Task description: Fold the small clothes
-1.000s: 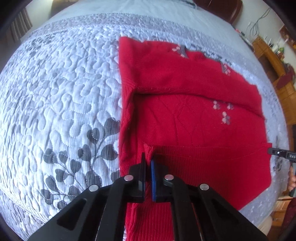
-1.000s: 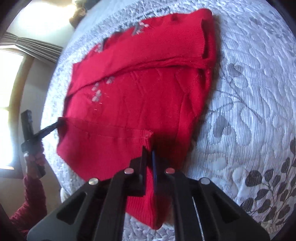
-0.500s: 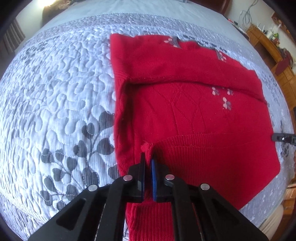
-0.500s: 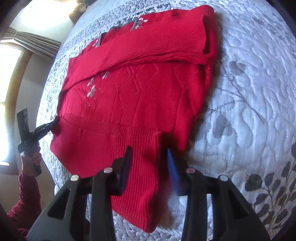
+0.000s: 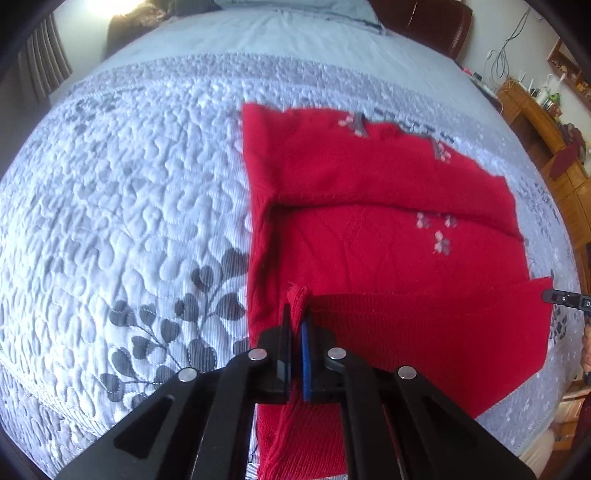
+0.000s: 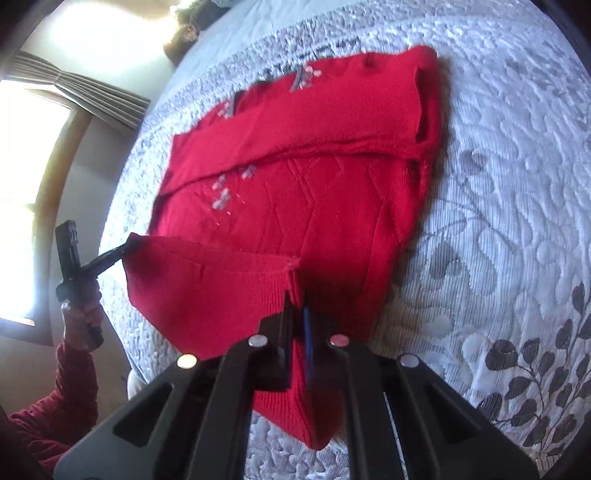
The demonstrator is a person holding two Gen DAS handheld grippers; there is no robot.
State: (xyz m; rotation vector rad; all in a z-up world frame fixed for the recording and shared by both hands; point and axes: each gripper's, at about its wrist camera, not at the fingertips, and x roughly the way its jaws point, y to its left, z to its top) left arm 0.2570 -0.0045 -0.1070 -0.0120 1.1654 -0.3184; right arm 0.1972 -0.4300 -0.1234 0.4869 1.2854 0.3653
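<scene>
Lying spread on a quilted bedspread (image 5: 122, 206), the red knitted sweater (image 5: 369, 206) is the one garment in play; its upper part is folded down in a flat band across the chest, and its ribbed hem is raised off the bed along the near edge. The knit is soft and fuzzy, with a diamond cable pattern in the middle, small grey-and-pink flower motifs near the chest and finer vertical ribbing at the hem. The bedspread is pale grey-white, stitched in puffy meandering shapes, with dark grey printed leaf sprigs. The left gripper (image 5: 295, 325) has its black jaws clenched on one hem corner, the cloth bunching up between them. The right gripper (image 6: 295, 310) has just been closing, and its jaws now pinch the other hem corner, so the hem hangs as a stretched flap between the two. The right wrist view alone shows the person's hand (image 6: 81, 314) in a red sleeve (image 6: 55, 398) gripping the left tool's handle, beside a bright curtained window (image 6: 37, 166). The left wrist view alone shows wooden furniture (image 5: 546, 122) with small bottles and a dark headboard (image 5: 424, 22).
</scene>
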